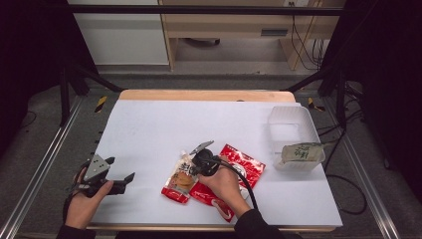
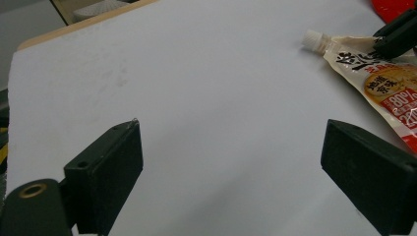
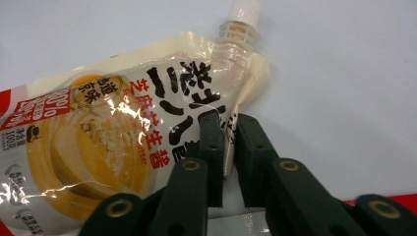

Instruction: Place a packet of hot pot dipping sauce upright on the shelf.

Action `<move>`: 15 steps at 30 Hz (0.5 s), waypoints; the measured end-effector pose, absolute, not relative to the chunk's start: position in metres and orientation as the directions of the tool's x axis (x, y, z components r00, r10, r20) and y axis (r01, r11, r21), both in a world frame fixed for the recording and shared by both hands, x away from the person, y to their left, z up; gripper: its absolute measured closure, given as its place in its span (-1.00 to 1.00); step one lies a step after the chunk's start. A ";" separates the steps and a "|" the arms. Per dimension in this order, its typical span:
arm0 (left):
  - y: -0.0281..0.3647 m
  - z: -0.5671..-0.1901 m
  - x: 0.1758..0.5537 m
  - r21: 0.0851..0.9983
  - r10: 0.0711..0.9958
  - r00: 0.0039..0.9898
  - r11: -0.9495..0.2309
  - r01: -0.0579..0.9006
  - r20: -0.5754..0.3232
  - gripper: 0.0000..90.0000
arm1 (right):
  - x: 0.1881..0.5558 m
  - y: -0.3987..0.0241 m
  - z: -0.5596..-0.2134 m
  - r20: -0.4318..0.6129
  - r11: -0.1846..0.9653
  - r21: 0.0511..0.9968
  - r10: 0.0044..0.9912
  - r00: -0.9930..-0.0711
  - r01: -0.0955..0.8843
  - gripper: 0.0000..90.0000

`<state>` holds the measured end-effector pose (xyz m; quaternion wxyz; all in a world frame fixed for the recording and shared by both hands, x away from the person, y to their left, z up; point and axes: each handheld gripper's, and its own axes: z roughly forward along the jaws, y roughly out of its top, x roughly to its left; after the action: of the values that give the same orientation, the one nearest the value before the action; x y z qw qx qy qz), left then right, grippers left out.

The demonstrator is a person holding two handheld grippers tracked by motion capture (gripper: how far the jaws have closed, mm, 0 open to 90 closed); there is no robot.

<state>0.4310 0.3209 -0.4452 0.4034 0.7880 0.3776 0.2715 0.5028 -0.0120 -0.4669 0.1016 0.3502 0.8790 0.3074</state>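
Observation:
A cream and red spouted pouch (image 3: 113,142) lies on the white table sheet, its white cap pointing away from me. My right gripper (image 3: 228,132) is shut on the pouch's edge just below the spout, and both pads press the film. From above, the pouch (image 1: 180,179) lies at the front centre, with the right gripper (image 1: 193,164) at its upper right corner. My left gripper (image 1: 122,181) is held at the front left, open and with nothing between its jaws. The left gripper view shows those wide-set jaws, the left gripper (image 2: 231,172), over bare sheet, with the pouch (image 2: 388,88) at the far right.
A red flat packet (image 1: 246,164) lies under my right hand, beside the pouch. A clear plastic tub (image 1: 288,124) stands at the right edge with a greenish packet (image 1: 301,152) at its near end. The white sheet (image 1: 164,124) covers the table, and a wooden edge (image 1: 204,94) runs along the back.

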 end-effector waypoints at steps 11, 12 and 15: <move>0.320 -0.446 0.431 0.841 0.813 0.570 -0.388 0.377 0.120 -0.81 | 0.497 -0.004 -0.442 -0.007 0.558 0.692 0.640 -0.769 0.458 0.98; 0.320 -0.446 0.431 0.841 0.813 0.569 -0.387 0.377 0.119 -0.81 | 0.496 -0.002 -0.439 -0.008 0.555 0.700 0.634 -0.773 0.449 0.98; 0.321 -0.446 0.431 0.842 0.815 0.568 -0.385 0.379 0.116 -0.81 | 0.494 0.002 -0.426 -0.026 0.563 0.717 0.612 -0.790 0.412 0.98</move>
<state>0.4309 0.3207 -0.4457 0.4052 0.7874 0.3788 0.2690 0.4942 0.0024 -0.4257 0.1370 0.2934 0.8732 0.3643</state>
